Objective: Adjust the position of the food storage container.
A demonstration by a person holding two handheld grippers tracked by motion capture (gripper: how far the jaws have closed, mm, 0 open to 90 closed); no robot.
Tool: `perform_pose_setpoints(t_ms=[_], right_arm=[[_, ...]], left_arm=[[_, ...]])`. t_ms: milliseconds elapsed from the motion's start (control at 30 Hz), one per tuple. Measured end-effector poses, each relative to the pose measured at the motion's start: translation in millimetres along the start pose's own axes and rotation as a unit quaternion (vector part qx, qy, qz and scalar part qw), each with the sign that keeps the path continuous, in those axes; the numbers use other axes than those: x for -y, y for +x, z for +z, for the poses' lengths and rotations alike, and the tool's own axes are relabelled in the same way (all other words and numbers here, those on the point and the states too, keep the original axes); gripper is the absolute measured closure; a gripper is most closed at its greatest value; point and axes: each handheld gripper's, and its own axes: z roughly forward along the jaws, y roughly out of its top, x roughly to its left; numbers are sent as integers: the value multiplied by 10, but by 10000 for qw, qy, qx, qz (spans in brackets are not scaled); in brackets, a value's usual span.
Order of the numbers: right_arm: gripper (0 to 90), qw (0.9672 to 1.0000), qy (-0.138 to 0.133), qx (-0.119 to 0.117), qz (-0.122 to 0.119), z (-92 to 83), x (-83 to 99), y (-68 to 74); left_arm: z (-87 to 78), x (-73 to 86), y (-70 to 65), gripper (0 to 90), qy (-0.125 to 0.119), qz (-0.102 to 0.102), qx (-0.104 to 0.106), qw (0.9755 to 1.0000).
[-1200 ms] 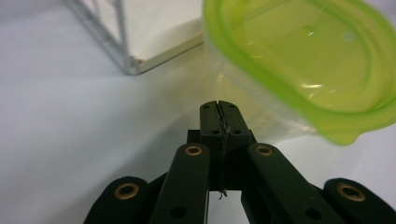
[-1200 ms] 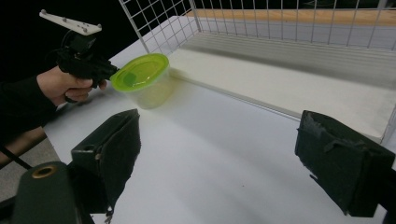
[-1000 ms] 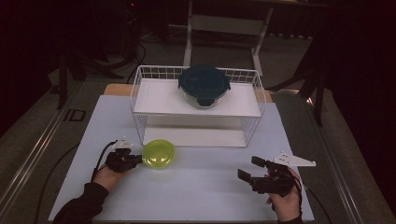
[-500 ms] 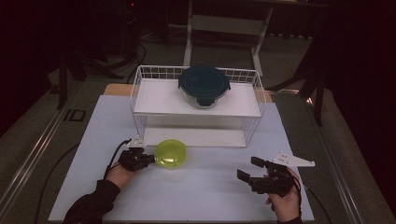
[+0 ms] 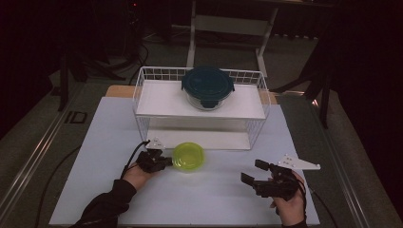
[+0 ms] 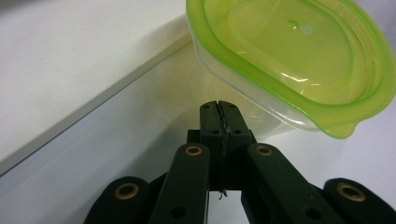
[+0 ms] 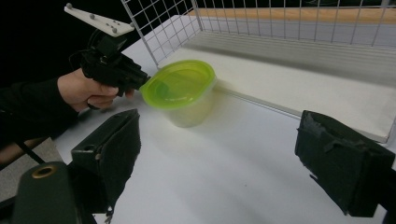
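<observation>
On the white worktop (image 5: 214, 199), the lime-lidded clear plastic tub (image 5: 188, 156) sits directly ahead of the clenched left gripper (image 5: 164, 162), seemingly touching its closed tips, well apart from the released right gripper (image 5: 253, 172).

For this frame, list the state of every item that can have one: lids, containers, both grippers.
Green-lidded container: lid on, upright on the table, in front of the wire rack.
Dark-lidded glass container: lid on, upright on the rack's upper shelf.
Wire rack: upright; its lower shelf is bare where it shows.
Left gripper: jaws shut with nothing between them, tips at the green-lidded container's side.
Right gripper: jaws open, holding nothing, apart from both containers.
</observation>
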Motion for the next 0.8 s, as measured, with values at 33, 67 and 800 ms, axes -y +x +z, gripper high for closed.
perform_pose_setpoints(t_ms=[33, 67, 800], right_arm=[[138, 10000, -3, -6, 2, 0, 0, 0], [138, 10000, -5, -7, -2, 0, 0, 0], [139, 10000, 11, -3, -27, 13, 10, -2]], left_arm=[[16, -9, -9, 889, 0, -18, 4, 10000], [31, -17, -17, 889, -8, -18, 2, 10000], [240, -174, -91, 889, -13, -8, 157, 9999]])
